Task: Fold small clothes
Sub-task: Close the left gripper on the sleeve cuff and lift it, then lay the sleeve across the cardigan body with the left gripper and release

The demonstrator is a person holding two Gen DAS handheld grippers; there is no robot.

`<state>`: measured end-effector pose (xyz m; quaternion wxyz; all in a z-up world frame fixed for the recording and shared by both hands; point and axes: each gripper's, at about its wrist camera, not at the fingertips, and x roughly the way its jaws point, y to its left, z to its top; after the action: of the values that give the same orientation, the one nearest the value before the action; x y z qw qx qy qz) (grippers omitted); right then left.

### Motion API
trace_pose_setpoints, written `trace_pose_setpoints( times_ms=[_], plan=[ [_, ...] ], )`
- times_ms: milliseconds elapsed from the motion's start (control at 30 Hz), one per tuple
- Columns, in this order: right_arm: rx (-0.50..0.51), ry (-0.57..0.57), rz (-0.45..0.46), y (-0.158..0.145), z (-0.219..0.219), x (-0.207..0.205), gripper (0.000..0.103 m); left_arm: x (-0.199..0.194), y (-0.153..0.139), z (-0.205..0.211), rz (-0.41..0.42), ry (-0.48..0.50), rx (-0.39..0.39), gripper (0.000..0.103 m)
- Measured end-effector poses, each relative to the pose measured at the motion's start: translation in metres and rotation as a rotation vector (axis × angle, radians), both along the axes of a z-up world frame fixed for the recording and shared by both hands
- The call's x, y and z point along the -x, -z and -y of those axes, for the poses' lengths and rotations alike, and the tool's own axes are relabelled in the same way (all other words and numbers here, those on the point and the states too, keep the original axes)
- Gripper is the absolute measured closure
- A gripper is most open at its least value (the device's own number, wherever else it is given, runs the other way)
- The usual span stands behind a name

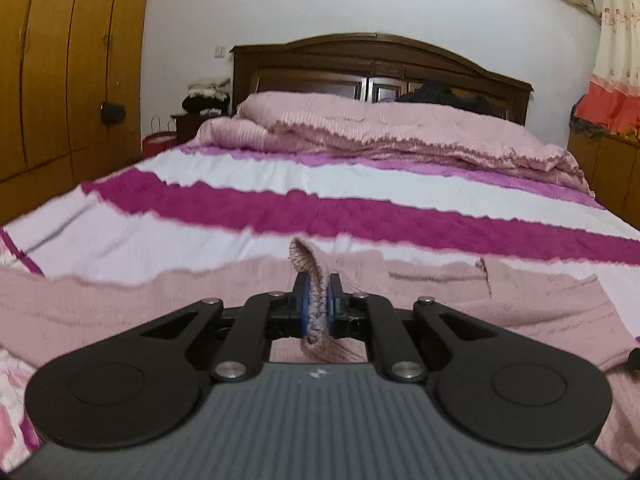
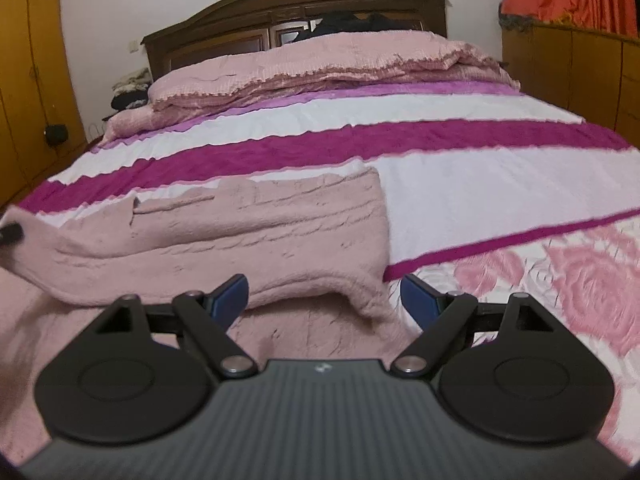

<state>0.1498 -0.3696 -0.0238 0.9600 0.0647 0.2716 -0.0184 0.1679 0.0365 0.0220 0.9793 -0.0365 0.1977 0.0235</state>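
A pink knitted garment [image 2: 248, 232] lies spread on the striped bed cover [image 2: 460, 176]. In the left wrist view my left gripper [image 1: 318, 300] is shut on an edge of the pink garment [image 1: 120, 308]; a fold of the knit stands up between the blue pads [image 1: 305, 300]. In the right wrist view my right gripper [image 2: 324, 292] is open and empty, just in front of the garment's near folded edge, with its blue pads [image 2: 232, 292] on either side of a raised fold. The left gripper's tip [image 2: 10, 234] shows at the far left, holding the garment's edge.
A folded pink quilt [image 1: 392, 136] lies across the head of the bed before the dark wooden headboard [image 1: 380, 64]. Wooden wardrobes [image 1: 60, 68] stand at the left, a cabinet [image 2: 572, 68] and curtain at the right. The cover's rose-patterned part [image 2: 560, 280] lies at the right.
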Motion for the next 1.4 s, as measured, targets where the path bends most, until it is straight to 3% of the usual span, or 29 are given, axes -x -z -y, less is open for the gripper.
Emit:
trace_pose_setpoints(
  times_ms=[167, 267, 467, 633, 733, 833, 867, 900, 967, 1067, 1167, 1233, 1400],
  plan=[
    [-0.016, 0.023, 0.007, -0.005, 0.011, -0.013, 0.019, -0.013, -0.028, -0.021, 0.026, -0.027, 0.069, 0.094],
    [-0.025, 0.033, 0.005, -0.005, 0.018, -0.029, 0.019, -0.024, -0.034, -0.036, 0.008, -0.064, 0.068, 0.094],
    [0.019, 0.048, -0.027, 0.001, 0.038, -0.076, 0.019, -0.047, 0.011, -0.070, -0.126, -0.116, 0.138, 0.094],
    [-0.167, 0.045, -0.135, 0.020, 0.062, -0.127, 0.024, -0.056, 0.048, -0.072, -0.212, -0.124, 0.113, 0.094],
    [-0.158, 0.014, -0.147, 0.028, 0.059, -0.144, 0.026, -0.056, 0.051, -0.072, -0.195, -0.114, 0.075, 0.094],
    [-0.222, -0.038, -0.123, 0.029, 0.058, -0.150, 0.026, -0.055, 0.046, -0.079, -0.170, -0.128, 0.110, 0.094],
    [-0.239, -0.050, -0.118, 0.029, 0.058, -0.151, 0.031, -0.054, 0.044, -0.079, -0.161, -0.129, 0.116, 0.094],
    [-0.255, -0.070, -0.117, 0.029, 0.058, -0.152, 0.055, -0.053, 0.043, -0.077, -0.154, -0.128, 0.111, 0.094],
    [-0.252, -0.073, -0.101, 0.024, 0.057, -0.152, 0.089, -0.053, 0.042, -0.071, -0.154, -0.123, 0.079, 0.094],
    [-0.153, -0.058, -0.029, 0.014, 0.050, -0.150, 0.089, -0.055, 0.050, -0.063, -0.168, -0.109, 0.014, 0.094],
    [-0.025, -0.012, -0.046, 0.017, 0.042, -0.158, 0.095, -0.060, 0.064, -0.062, -0.207, -0.101, -0.008, 0.093],
    [-0.037, -0.015, -0.100, 0.026, 0.046, -0.164, 0.095, -0.062, 0.068, -0.065, -0.211, -0.097, 0.000, 0.089],
    [-0.167, 0.021, -0.065, 0.016, 0.062, -0.146, 0.093, -0.060, 0.058, -0.082, -0.232, -0.133, 0.064, 0.064]
  ],
)
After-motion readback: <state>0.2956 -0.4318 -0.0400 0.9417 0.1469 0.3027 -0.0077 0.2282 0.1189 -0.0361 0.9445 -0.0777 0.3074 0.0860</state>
